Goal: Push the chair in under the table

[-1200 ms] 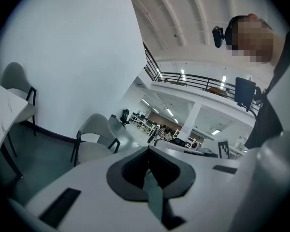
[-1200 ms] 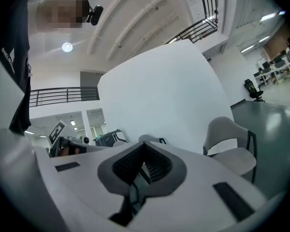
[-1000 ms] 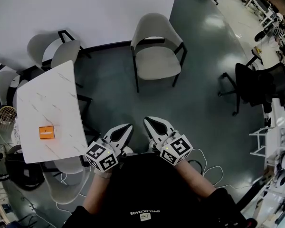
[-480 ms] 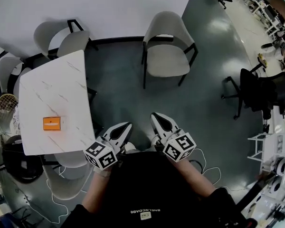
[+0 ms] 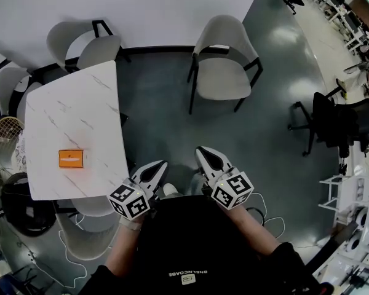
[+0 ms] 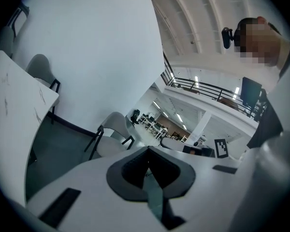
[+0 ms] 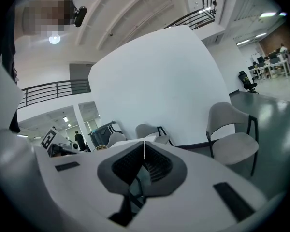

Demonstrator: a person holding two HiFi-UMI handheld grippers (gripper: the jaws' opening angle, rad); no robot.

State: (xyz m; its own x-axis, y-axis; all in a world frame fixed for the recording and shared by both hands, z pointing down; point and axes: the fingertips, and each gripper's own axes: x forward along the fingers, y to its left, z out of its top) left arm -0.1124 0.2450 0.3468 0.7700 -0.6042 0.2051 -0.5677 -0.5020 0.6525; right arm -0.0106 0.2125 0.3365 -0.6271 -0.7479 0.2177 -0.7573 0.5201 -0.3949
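A grey chair (image 5: pixel 223 66) with black legs stands alone on the dark floor near the white wall, to the right of the white marble table (image 5: pixel 95 112). The same chair (image 6: pixel 111 135) lies ahead in the left gripper view, and the chair (image 7: pixel 231 138) sits at the right in the right gripper view. My left gripper (image 5: pixel 157 168) and right gripper (image 5: pixel 207 156) are held side by side close to the person's body, both shut with nothing in them. They point toward the chair from well short of it.
An orange box (image 5: pixel 71 158) lies on the table. Several grey chairs (image 5: pixel 80 45) stand round the table's far and near ends. A black office chair (image 5: pixel 332 121) is at the right, with white shelving (image 5: pixel 357 201) beyond. Cables lie on the floor by the person's feet.
The view has shifted: the table and the lone chair now sit further right and a little lower in the picture. Both grippers stay shut and keep their place by the body.
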